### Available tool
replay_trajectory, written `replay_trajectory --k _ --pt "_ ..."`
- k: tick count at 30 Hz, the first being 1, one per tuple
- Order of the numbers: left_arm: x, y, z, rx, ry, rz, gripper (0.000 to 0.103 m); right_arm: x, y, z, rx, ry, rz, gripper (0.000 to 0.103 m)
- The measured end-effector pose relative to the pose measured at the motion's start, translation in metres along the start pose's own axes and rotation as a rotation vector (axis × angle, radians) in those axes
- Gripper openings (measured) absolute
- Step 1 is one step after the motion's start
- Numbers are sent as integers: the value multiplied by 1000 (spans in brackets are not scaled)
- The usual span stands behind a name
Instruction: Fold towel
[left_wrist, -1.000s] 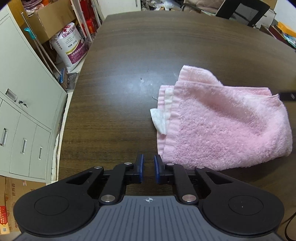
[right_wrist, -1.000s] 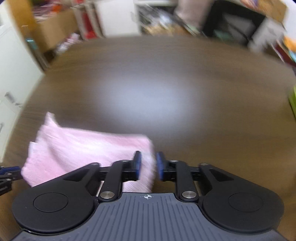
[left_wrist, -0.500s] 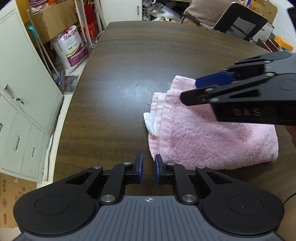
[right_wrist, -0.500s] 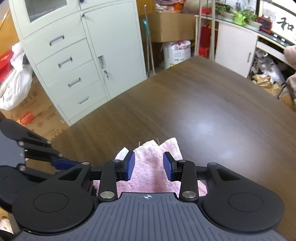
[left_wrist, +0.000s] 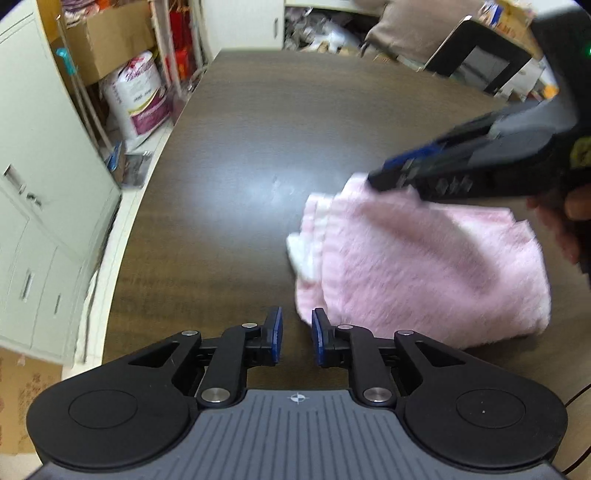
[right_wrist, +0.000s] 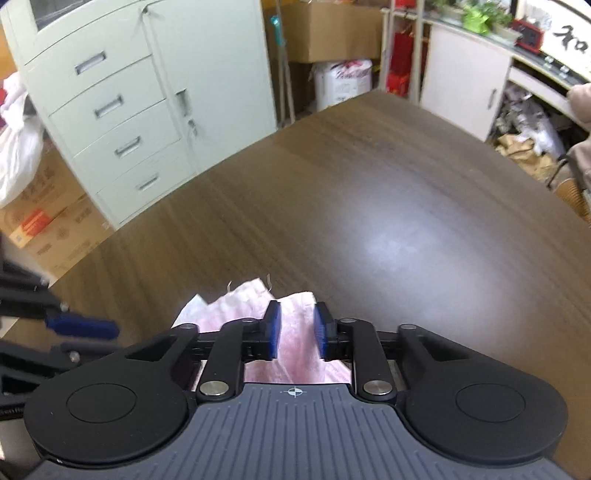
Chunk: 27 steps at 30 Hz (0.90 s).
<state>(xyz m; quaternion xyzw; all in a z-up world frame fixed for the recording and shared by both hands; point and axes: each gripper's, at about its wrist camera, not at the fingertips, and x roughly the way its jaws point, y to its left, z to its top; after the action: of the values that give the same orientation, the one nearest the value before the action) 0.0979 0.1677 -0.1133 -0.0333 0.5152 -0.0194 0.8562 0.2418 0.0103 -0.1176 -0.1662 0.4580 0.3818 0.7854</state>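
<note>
At the far left, saw one pale metal cabinet (left_wrist: 33, 166), smooth and flat-fronted, with drawers. Beside it, noted one white printed sack (left_wrist: 136, 99) and, above, one brown cardboard box (left_wrist: 107, 40). Then came to the worktop (left_wrist: 295, 129): dark wood grain, glossy, with a rounded edge.

Counted only one towel (left_wrist: 424, 266): pink, fluffy terry, folded to a rough rectangle of several layers, with a white label sticking out at the left edge. Lay flat on the worktop, in the right half of the left wrist view.

Counted two claws, of black hard plastic with blue ribbed pads. Found the left claw (left_wrist: 294, 325) tilted steeply down at the near left corner of the towel, opening at the jaws, with only bare worktop between the pads; released, gripping nothing. Found the right claw (left_wrist: 391, 170) reaching in from the right, sloped down over the far left corner of the towel, held by a hand (left_wrist: 565, 221) at the right border. Opening at the jaws too; in the right wrist view, saw pink cloth through the gap, not pinched by the pads. Could not tell whether the tips touched the cloth.
</note>
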Motion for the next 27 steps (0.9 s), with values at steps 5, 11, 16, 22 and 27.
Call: replay_trajectory --k 5,11,16,22,27 --pt "2 -6 -1 25 2 -9 25 1 -9 0 9 9 -32 49" --pt "8 -1 -4 16 18 10 29 6 -1 -2 -20 40 88 49" --pt "10 5 -4 5 20 32 35 16 5 -2 -42 87 131 27" --pt "9 9 -6 -1 22 39 35 16 -5 -2 12 92 160 10" --pt "2 18 -7 -12 -5 57 37 -16 2 -2 -27 51 265 9"
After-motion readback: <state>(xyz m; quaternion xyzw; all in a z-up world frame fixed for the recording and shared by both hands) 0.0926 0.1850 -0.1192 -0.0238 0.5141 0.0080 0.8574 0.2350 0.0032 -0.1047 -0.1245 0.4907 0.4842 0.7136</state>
